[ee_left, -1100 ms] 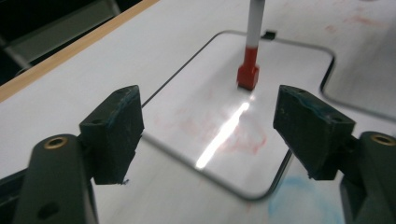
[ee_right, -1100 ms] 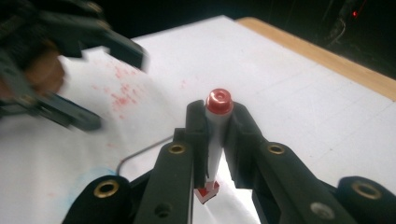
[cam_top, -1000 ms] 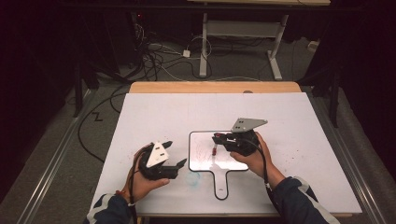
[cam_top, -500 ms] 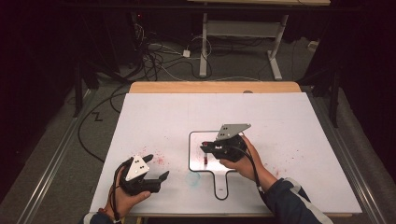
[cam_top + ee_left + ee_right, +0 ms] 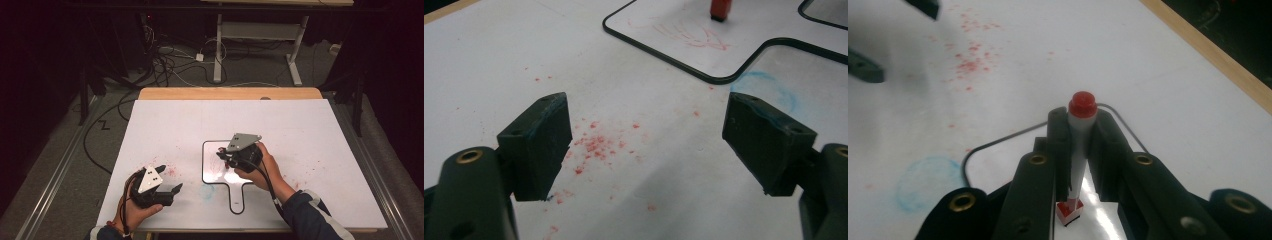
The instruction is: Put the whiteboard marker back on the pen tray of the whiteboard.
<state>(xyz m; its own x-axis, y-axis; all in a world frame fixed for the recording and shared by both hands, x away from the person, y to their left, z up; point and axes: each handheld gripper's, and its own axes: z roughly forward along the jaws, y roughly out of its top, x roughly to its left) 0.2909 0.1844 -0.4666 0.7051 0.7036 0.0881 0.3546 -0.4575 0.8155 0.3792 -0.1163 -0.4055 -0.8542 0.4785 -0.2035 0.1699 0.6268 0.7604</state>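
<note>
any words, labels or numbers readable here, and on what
None can be read.
Small whiteboard: red scribbles, not letters.
Red marker held in the right gripper: no print legible on its barrel.
Grey plate on the left gripper: small dark marks, too small to read.
Grey plate on the right gripper: small dark marks, also too small.
Table: red specks and a blue smear, no writing.
</note>
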